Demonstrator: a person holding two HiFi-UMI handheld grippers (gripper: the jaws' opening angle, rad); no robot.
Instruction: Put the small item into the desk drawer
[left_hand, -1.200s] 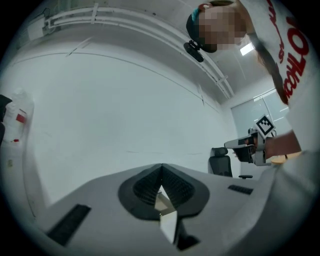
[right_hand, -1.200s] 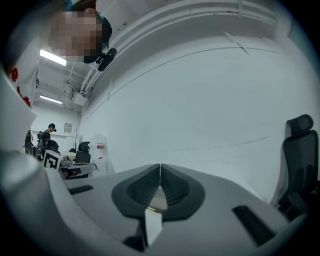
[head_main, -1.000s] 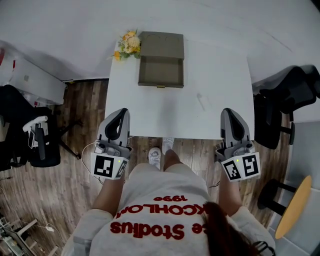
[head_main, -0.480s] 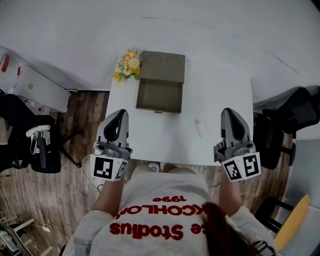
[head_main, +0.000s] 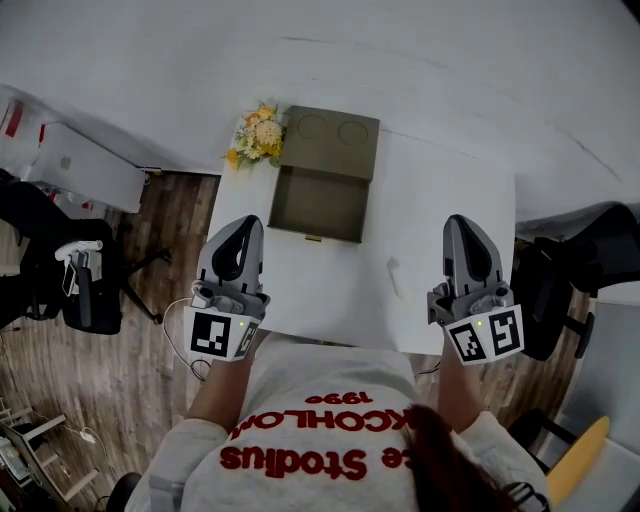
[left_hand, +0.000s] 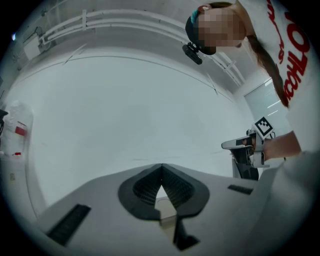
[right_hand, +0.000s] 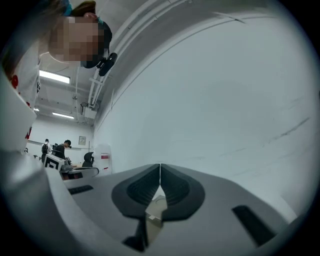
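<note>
A white desk (head_main: 440, 190) stands against the wall. At its back sits an olive drawer box (head_main: 330, 135) with its drawer (head_main: 320, 205) pulled out toward me and nothing visible inside. A small pale item (head_main: 394, 276) lies on the desk between the drawer and my right gripper. My left gripper (head_main: 241, 223) hovers over the desk's near left edge, my right gripper (head_main: 463, 222) over its near right edge. Both point level at the wall, and their jaws meet with nothing between them in the left gripper view (left_hand: 161, 165) and the right gripper view (right_hand: 160, 165).
A bunch of yellow flowers (head_main: 256, 136) lies left of the drawer box. A black chair (head_main: 85, 295) and a white cabinet (head_main: 75, 165) stand left of the desk, another black chair (head_main: 560, 285) to its right. A yellow round seat (head_main: 578, 452) is at the lower right.
The desk has drawn closer and lower in the head view. Both grippers, earlier over the floor in front of it, now reach over its near edge. Jaws stay shut.
</note>
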